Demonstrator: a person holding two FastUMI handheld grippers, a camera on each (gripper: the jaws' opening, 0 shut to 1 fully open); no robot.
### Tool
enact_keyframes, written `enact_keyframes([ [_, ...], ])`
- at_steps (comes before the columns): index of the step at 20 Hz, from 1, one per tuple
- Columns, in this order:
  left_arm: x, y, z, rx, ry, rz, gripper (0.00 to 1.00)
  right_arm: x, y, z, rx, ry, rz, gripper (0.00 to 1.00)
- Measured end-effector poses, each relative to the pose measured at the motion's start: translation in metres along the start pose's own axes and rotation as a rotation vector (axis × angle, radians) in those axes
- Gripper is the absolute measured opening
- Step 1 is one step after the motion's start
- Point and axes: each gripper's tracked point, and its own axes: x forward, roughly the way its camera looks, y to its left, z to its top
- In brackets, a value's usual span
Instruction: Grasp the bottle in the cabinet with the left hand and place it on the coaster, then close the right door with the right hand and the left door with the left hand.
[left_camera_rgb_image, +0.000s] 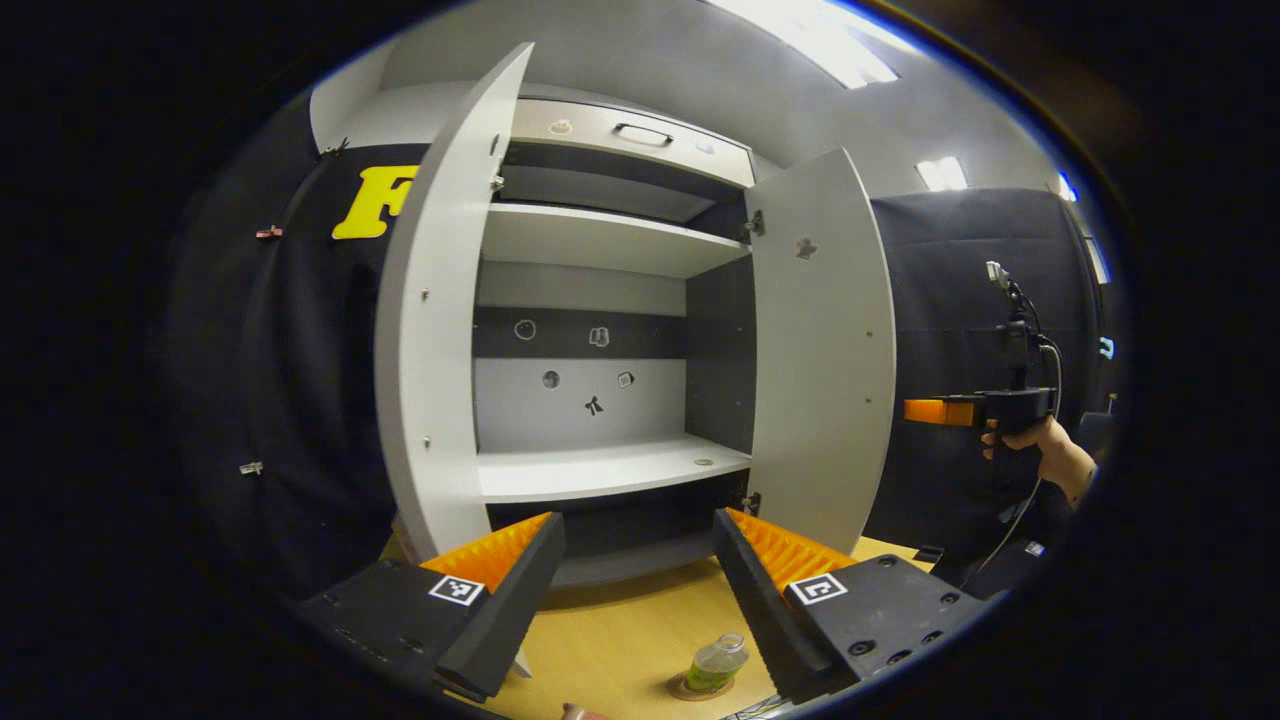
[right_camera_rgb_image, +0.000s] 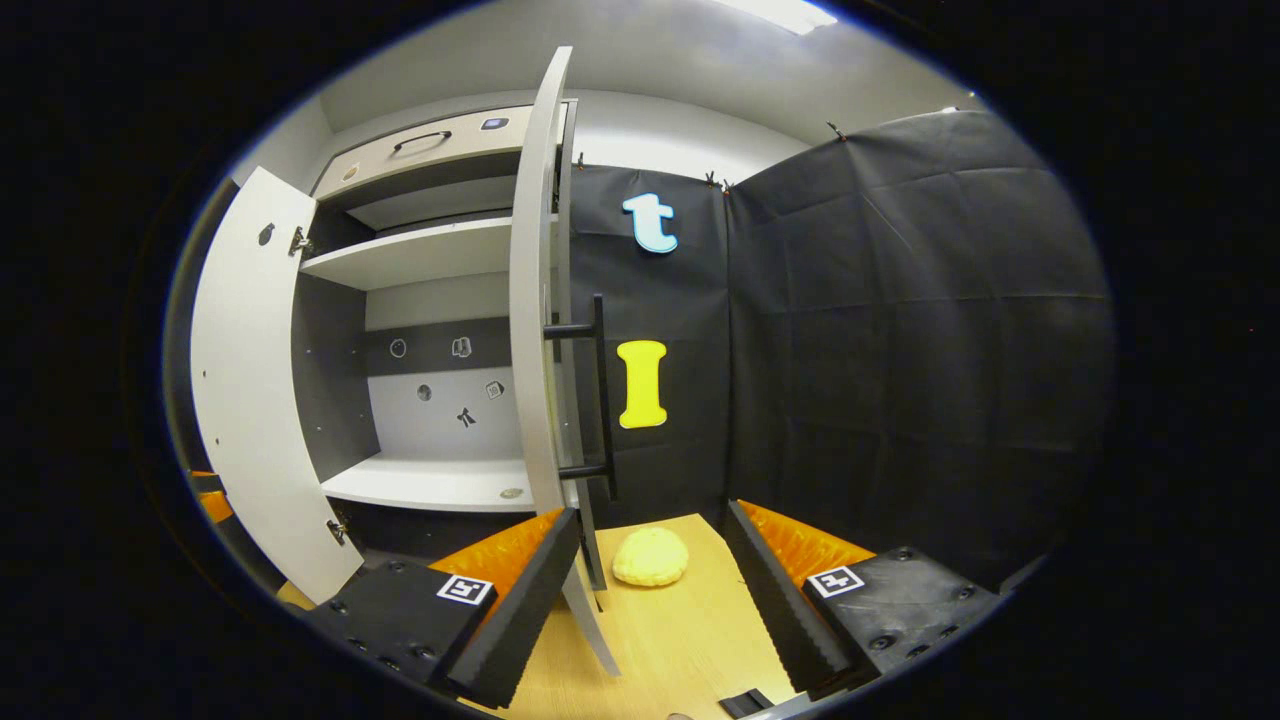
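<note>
The bottle (left_camera_rgb_image: 717, 663) stands on the coaster (left_camera_rgb_image: 700, 688) on the table (left_camera_rgb_image: 620, 640), low between the left gripper (left_camera_rgb_image: 640, 560) fingers but well below them and not touched, so the placing step looks done. The left gripper is wide open and holds nothing; it faces the open cabinet (left_camera_rgb_image: 600, 470), whose shelves are bare. The right gripper (right_camera_rgb_image: 650, 580) is likewise wide open and empty, aimed at the outer face of the right door (right_camera_rgb_image: 535, 300), which stands open edge-on with its dark bar handle (right_camera_rgb_image: 598, 400) just beyond the fingers. In the left gripper view the right gripper (left_camera_rgb_image: 925, 411), held by a hand (left_camera_rgb_image: 1050, 455), sits out past the right door (left_camera_rgb_image: 820, 350). The step in hand seems to be closing the right door: the next move calls for bringing the right gripper against the door's outer face near the handle and pushing it round toward the cabinet. A yellow lump (right_camera_rgb_image: 650, 556) lies on the table near the door's foot, and the swing should avoid it. The left door (left_camera_rgb_image: 440, 300) remains open for the left gripper afterwards.
</note>
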Motion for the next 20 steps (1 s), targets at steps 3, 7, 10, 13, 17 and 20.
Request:
enact_keyframes([
  [3, -0.021, 0.026, 0.004, 0.008, 0.014, 0.089, 0.95, 0.013, -0.002, 0.001, -0.004, 0.002, 0.003, 0.98],
  [7, -0.039, 0.057, 0.004, -0.049, 0.018, 0.230, 0.95, 0.028, 0.002, -0.001, 0.010, 0.016, 0.055, 0.98],
  [10, -0.049, 0.082, 0.006, -0.076, 0.001, 0.345, 0.95, 0.028, 0.013, -0.001, 0.009, 0.017, 0.116, 0.98],
  [13, -0.058, 0.101, 0.009, -0.072, -0.010, 0.427, 0.95, 0.026, 0.026, -0.002, -0.026, 0.008, 0.128, 0.92],
  [17, -0.072, 0.123, 0.015, -0.045, -0.013, 0.500, 0.95, 0.020, 0.069, -0.005, -0.044, 0.013, 0.212, 0.92],
  [20, -0.074, 0.131, 0.014, -0.043, -0.020, 0.521, 0.95, 0.021, 0.120, -0.010, -0.034, 0.027, 0.353, 0.92],
])
